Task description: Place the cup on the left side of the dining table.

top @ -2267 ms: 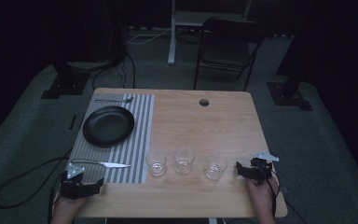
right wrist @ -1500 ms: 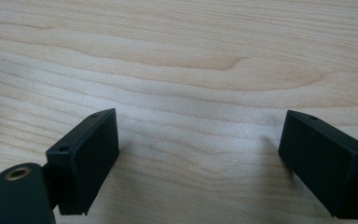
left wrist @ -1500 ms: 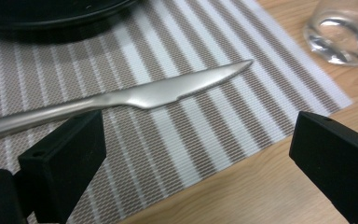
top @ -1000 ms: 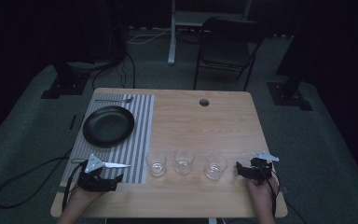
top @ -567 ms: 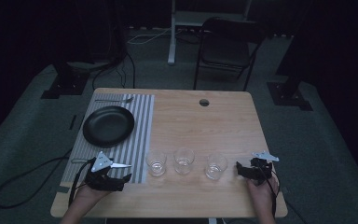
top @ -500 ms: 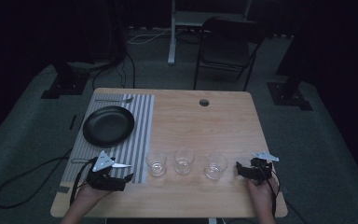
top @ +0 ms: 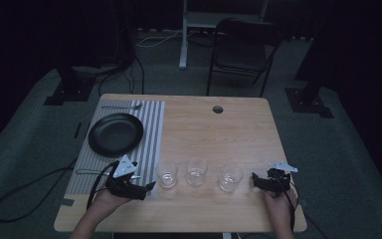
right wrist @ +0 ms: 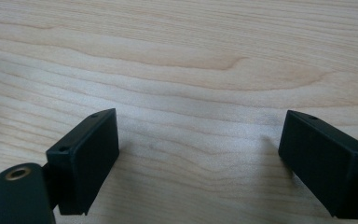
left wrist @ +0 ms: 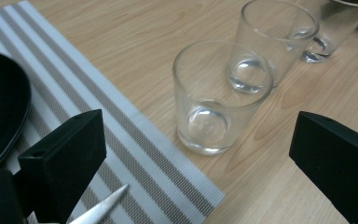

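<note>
**Three glasses, one nearest our left fingers**

We count three clear glasses in a row on the desk (top: 238, 124), one black plate (top: 115, 133) and one striped mat (top: 149, 124). Our left gripper (top: 146, 188) holds its fingers wide apart, empty; the nearest glass (left wrist: 214, 98) stands just beyond them, untouched, beside the mat. Our right gripper (top: 255, 180) rests with fingers apart over bare wood.

Dim lab or studio: stand bases (top: 65, 89), floor cables (top: 151, 41) (folding chair (top: 241, 55) behind).

Dim, murky high view with black surroundings; both gripper views bright, evenly lit, sharp.
</note>
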{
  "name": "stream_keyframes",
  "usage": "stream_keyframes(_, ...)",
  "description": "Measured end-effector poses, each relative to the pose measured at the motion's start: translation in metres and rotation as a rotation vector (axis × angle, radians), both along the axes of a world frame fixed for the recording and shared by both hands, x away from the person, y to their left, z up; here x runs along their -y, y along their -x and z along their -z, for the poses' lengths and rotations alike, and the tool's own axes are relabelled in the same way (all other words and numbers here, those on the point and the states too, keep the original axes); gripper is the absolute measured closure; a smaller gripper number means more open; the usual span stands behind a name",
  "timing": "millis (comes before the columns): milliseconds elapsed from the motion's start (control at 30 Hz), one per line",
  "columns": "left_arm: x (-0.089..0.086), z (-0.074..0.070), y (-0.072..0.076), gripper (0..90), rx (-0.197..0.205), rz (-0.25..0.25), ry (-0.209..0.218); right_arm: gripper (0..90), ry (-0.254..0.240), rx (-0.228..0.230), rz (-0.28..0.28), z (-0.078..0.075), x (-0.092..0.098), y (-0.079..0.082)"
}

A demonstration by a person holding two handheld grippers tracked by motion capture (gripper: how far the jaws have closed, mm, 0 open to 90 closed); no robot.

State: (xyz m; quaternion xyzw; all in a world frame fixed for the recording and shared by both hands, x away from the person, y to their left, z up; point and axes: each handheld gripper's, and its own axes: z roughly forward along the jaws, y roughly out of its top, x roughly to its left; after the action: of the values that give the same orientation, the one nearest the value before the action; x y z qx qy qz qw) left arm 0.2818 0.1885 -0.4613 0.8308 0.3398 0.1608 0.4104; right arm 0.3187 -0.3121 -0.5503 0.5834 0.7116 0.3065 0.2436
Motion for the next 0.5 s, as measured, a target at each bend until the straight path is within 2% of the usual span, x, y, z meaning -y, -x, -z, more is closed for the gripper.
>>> stream_keyframes(367,0.023,-0.009,-0.012,4.2,0.006,0.060,-0.007,11.7,0.000,0.000,0.000,0.000,0.000,0.000)
stream_keyframes(500,0.033,-0.011,-0.017,4.2,0.002,0.083,-0.027,11.7,0.000,0.000,0.000,0.000,0.000,0.000)
